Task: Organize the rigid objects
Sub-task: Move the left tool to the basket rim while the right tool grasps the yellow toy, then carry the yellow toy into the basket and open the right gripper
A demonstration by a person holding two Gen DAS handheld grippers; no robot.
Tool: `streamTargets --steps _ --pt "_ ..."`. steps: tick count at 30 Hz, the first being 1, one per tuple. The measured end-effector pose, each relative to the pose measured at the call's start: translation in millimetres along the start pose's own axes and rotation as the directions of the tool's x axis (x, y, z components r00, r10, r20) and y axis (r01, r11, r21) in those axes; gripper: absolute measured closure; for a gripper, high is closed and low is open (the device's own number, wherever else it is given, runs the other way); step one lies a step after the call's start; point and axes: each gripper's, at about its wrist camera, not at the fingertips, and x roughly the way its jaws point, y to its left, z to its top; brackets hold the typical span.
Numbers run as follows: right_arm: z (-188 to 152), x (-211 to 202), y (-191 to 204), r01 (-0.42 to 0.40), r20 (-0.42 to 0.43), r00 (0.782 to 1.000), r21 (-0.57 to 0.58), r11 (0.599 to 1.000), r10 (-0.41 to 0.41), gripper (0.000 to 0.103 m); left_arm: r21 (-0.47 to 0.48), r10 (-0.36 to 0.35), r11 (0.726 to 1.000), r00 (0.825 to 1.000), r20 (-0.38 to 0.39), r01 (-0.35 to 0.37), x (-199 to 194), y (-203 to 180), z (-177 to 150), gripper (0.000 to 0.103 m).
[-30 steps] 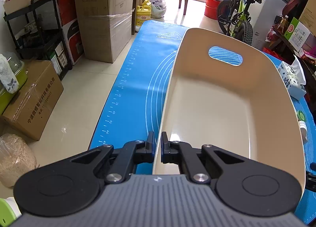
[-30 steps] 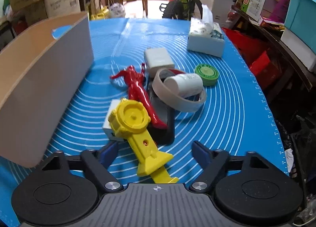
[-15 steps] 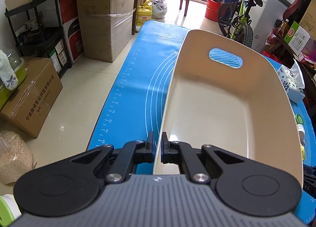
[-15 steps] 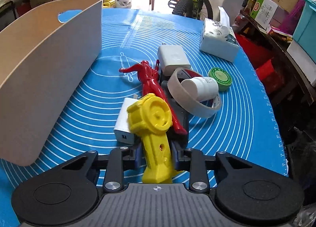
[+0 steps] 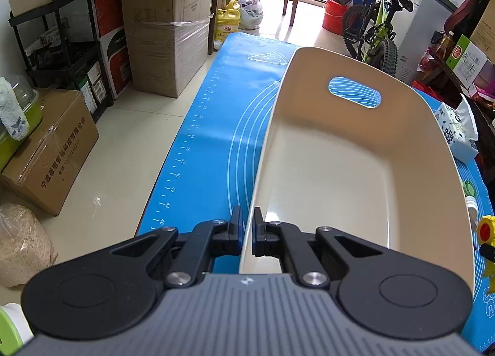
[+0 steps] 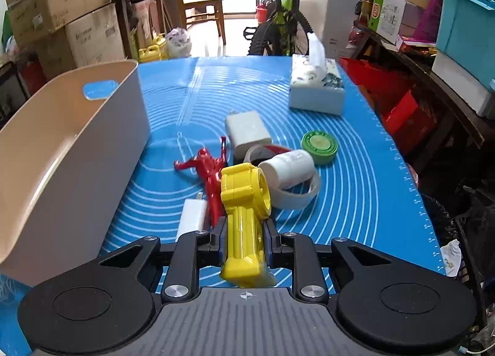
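The yellow toy is clamped by its handle, long axis along the fingers, in the right gripper above the mat's near edge, with the beige bin, its rim pinched by the left gripper, lying leftward.

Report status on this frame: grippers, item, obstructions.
Left gripper shut on bin wall. Right gripper shut on yellow toy, lifted off mat. Bin empty; path to it looks clear.
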Motion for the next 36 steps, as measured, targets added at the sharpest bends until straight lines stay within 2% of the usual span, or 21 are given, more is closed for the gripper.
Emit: streamTargets --steps 8,21,30,36 --pt "10.4 -16.9 -4.4 -0.015 0.071 0.997 0.048 0.999 0.012 0.070 0.000 0.000 1.000 1.000 0.000 0.000 0.0 -0.1 0.1 0.096" --pt "50.9 -41.8 20.8 -0.047 0.178 0.983 0.003 0.999 0.045 0.070 -0.008 0.001 1.000 1.000 -0.008 -0.001 -0.9 1.5 0.6 0.096" --pt "82.3 -35.0 72.1 -0.133 0.202 0.970 -0.042 0.990 0.138 0.070 -0.008 0.004 1.000 1.000 -0.010 -0.004 -0.3 0.2 0.6 0.096" --pt "91.0 -24.0 121.4 -0.196 0.175 0.961 -0.104 0.975 0.212 0.070 -0.007 0.004 1.000 1.000 -0.011 -0.004 -0.4 0.1 0.2 0.096"
